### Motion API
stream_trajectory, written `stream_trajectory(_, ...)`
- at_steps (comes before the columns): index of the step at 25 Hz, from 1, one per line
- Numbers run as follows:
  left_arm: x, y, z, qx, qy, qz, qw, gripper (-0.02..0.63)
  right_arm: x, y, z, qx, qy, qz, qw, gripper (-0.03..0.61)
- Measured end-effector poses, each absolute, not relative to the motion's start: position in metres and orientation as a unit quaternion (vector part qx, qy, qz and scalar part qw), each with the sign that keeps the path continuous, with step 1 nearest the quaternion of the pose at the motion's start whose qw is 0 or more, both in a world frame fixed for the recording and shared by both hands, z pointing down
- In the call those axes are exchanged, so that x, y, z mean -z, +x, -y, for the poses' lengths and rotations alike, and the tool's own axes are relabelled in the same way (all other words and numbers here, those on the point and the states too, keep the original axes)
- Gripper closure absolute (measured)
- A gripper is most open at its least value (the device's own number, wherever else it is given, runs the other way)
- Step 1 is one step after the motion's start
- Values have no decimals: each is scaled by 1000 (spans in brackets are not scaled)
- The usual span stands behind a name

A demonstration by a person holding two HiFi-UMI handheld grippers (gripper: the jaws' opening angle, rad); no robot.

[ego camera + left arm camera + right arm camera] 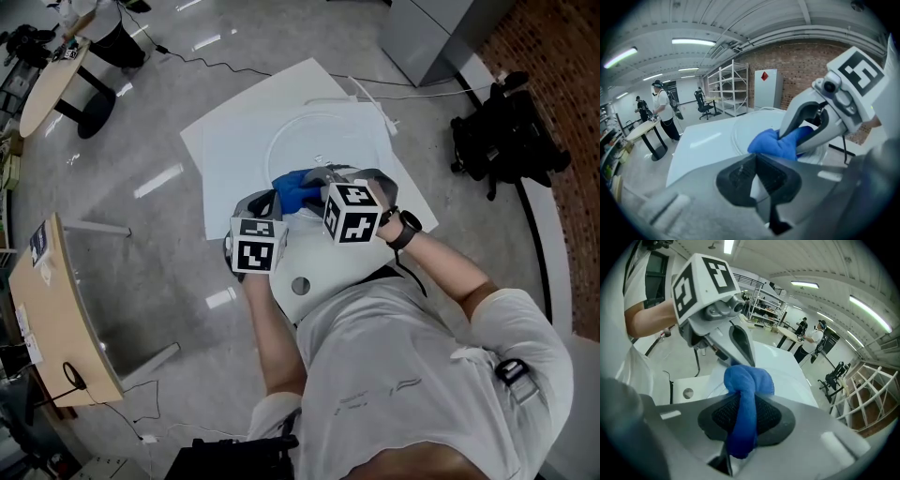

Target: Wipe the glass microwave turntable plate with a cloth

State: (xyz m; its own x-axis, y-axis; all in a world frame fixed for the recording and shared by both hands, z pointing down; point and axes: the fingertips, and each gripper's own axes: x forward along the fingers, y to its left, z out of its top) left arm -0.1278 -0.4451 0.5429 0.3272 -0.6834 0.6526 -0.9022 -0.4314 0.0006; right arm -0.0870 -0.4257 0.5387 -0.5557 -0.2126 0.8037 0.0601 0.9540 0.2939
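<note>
- My right hand-held gripper (745,416) is clenched on the soft blue cloth (745,380). The fabric runs as a bunched rope between the two pads and bulges in a wad past the tips.
- The round clear glass microwave turntable plate (323,141) lies flat on the white desk (234,141), directly ahead of both hand-held grippers. In the head view the cloth wad sits at the plate's near edge.
- The jaws of my left hand-held gripper (759,185) stand close together with a pale sliver between the pads. I cannot tell whether that sliver is the plate's rim or the desk seen through a slit.
- Handling, cloth: judged light, limp and compressible. It conforms to the glass under pressure, but a loose tail can drag or fold under. Grip it at mid-bunch, as now, with a full wad left forward as the wiping face.
- Handling, plate: judged rigid, smooth, fairly heavy and brittle. It probably slides on the slick desk when pushed sideways.
- Hold point, plate: take it at the rim only, jaws across the edge, with moderate force. Chipping and slipping are the main risks.
- Apply wiping pressure downward, not outward.
</note>
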Motion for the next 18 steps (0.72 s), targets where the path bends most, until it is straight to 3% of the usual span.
stream_trajectory(9, -543, -130, 446, -293, 794, 500, 183, 612, -537, -107, 520, 189, 112, 855, 470, 494)
stream_trajectory(18, -545, -128, 446, -294, 791, 507, 174, 612, -535, -4, 577, 193, 213, 804, 520, 494)
